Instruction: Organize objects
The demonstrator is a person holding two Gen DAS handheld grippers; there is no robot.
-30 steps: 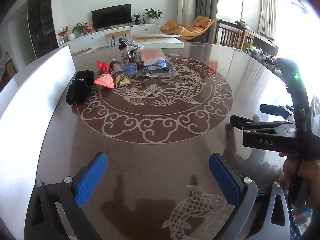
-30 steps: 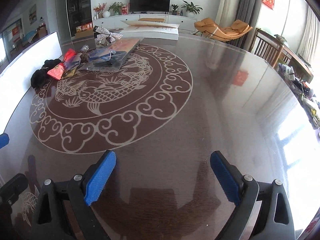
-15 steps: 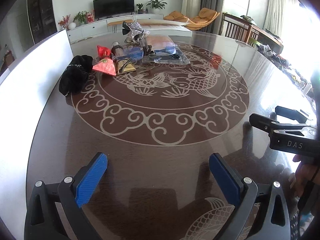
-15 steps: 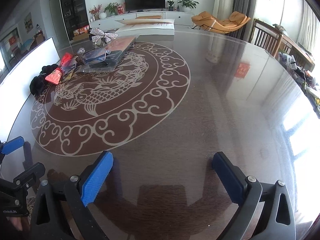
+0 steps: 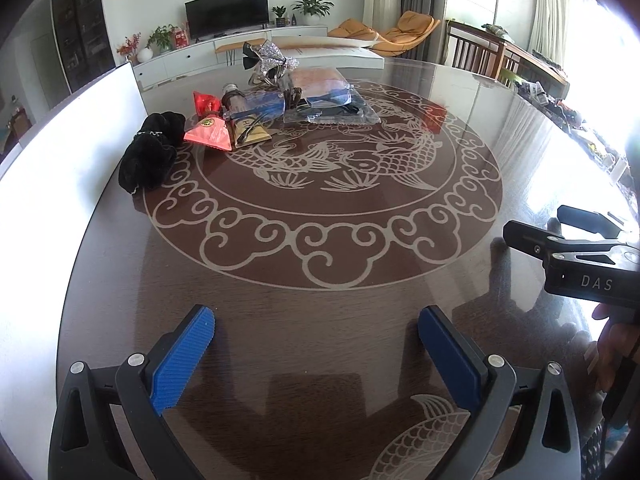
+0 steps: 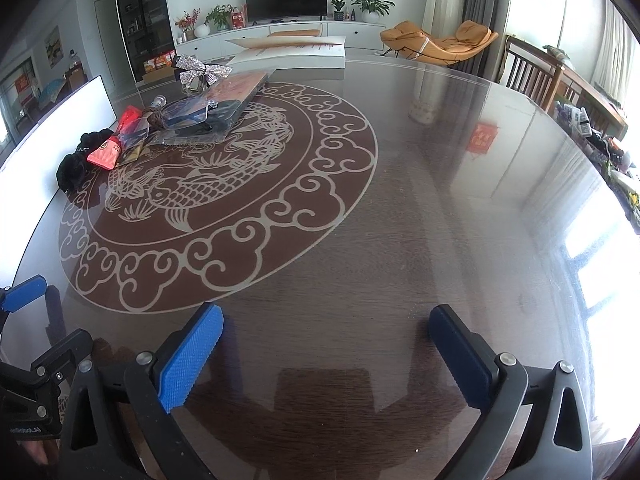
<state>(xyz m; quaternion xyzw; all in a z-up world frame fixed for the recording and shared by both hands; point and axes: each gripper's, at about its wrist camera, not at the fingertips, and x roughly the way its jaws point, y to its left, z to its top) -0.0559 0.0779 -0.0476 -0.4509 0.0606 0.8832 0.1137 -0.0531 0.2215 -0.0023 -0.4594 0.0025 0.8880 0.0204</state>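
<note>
Since the earlier frame, the left gripper (image 5: 316, 354) has edged nearer the cluttered items; its jaws stand wide, holding nothing. Right gripper (image 6: 326, 346) jaws are opening, nothing between them. Black cloth bundle (image 5: 150, 152), red triangular packet (image 5: 210, 136) and clear plastic-wrapped packages (image 5: 320, 98) lie clustered at the far side of the dark round glass-topped table (image 5: 320, 280).

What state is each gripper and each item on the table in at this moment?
left gripper: jaws open, nothing between them.
right gripper: jaws opening, nothing between them.
black cloth bundle: lying crumpled at the pattern's edge, untouched.
red packet: lying flat beside the cloth.
clear plastic bags: piled together, lying flat.
silver bow: resting behind the pile.
television: screen dark.
</note>
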